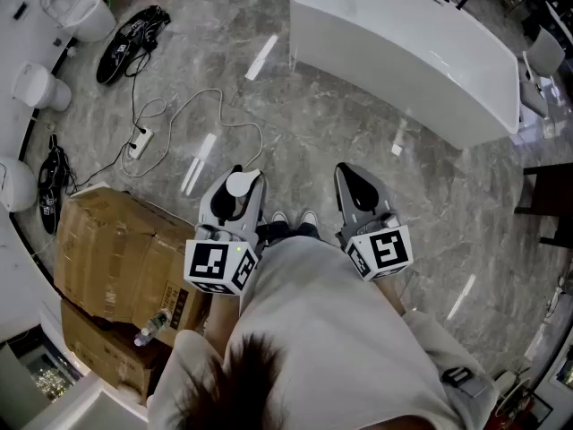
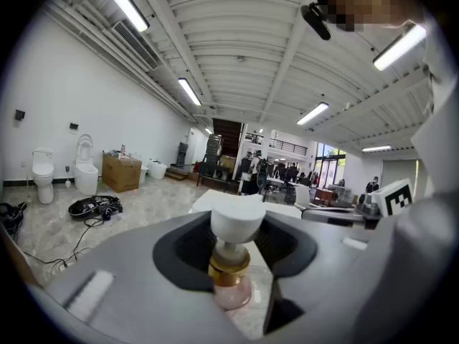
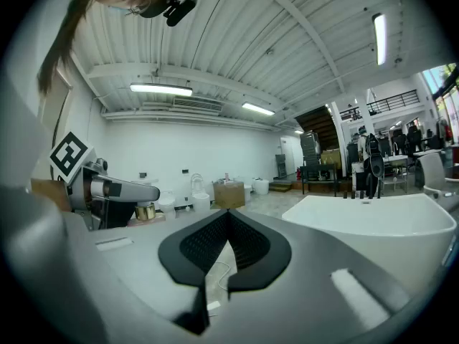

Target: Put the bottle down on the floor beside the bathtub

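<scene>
My left gripper [image 1: 236,188] is shut on the bottle [image 2: 231,267]. The bottle has a white cap [image 2: 237,219], a gold collar and a pale pink body, and it stands upright between the dark pads. In the head view the white cap [image 1: 240,184] shows between the jaw tips, held above the marble floor in front of the person's feet. My right gripper [image 1: 353,183] hangs beside it, shut with nothing between its pads [image 3: 247,246]. The white bathtub [image 1: 403,52] stands ahead and to the right, well apart from both grippers, and it also fills the right of the right gripper view as the bathtub [image 3: 373,224].
Cardboard boxes [image 1: 116,258] stand close on the left with a plastic water bottle [image 1: 154,325] on them. A power strip with white cables [image 1: 139,141] lies on the floor ahead left. Toilets [image 1: 85,12] line the left wall. A dark chair [image 1: 546,195] is at the right edge.
</scene>
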{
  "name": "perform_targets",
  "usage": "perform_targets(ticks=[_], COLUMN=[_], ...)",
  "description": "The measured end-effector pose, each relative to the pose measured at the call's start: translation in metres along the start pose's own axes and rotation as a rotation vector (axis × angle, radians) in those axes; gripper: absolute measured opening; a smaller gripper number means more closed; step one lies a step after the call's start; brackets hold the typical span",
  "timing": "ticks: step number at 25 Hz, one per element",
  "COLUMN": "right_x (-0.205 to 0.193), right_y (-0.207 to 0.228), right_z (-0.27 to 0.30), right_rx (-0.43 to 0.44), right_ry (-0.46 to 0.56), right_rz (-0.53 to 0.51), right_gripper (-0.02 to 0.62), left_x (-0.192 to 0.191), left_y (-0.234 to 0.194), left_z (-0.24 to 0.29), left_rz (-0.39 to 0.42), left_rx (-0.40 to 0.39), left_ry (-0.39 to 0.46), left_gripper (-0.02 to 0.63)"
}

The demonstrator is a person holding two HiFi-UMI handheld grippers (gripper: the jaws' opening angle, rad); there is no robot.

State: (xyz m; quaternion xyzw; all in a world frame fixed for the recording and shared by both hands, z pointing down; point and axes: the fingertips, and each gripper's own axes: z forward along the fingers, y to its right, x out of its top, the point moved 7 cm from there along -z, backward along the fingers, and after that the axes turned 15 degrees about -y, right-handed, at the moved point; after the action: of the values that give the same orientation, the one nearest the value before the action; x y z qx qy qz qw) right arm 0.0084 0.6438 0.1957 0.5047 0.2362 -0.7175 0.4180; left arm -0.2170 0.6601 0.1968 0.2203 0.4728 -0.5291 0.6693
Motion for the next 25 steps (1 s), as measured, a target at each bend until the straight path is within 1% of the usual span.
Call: perform_targets(ticks=[8,13,16,21,25], right_x=[-0.006,-0.008,-0.012,-0.008,-0.010], right_y=[0.010,0.018,0.025,0.032,0.035], right_z=[-0.014,-0.023,-0.029,-0.040,-0.038], right_rx=[0.004,0.014,0.012,0.044,0.028], right_ry=[0.001,-0.001,0.003,0.051,0.046], right_rz=[-0.005,-0.035,-0.029,-0.033,-0.021], right_gripper=[-0.002,-0.002,-0.002,-0.002,-0.002], left_x=[0.002,0.000,-0.001,0.001,0.004], left_y=[0.015,0.027,0.036,0.049,0.048], left_z=[-0.001,0.004,0.007,0.011,0.012], left_rz=[0.008,0.007,0.002,0.002,0.004], left_rx=[0.001,-0.002,-0.009,-0.015,-0.016], left_ry=[0.022,0.038,0.045,0.054,0.056], left_gripper=[0.206,0.204,0.204,0.204,0.204])
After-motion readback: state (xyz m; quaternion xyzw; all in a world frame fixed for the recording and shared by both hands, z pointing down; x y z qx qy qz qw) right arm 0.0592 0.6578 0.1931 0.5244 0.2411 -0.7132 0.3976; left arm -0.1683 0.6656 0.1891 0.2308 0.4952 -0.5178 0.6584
